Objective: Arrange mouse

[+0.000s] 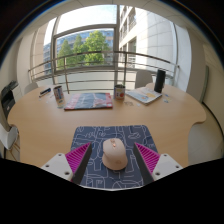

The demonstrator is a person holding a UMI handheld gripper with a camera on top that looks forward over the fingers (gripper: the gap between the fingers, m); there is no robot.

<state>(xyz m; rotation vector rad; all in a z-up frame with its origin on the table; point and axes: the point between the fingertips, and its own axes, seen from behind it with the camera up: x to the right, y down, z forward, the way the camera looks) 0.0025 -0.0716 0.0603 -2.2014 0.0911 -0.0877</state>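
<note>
A beige computer mouse (pixel 115 153) rests on a dark patterned mouse mat (pixel 112 140) on a round wooden table (pixel 50 125). My gripper (pixel 113 158) is open, its pink pads (pixel 78 157) wide apart. The mouse stands between the fingers with a clear gap on each side and lies on the mat on its own.
At the table's far side lie a magazine or book (pixel 88 100), a small cup (pixel 119 92), a laptop or tablet (pixel 143 96) and a dark upright object (pixel 159 81). A chair (pixel 10 100) stands at the left. Beyond are a railing and large windows.
</note>
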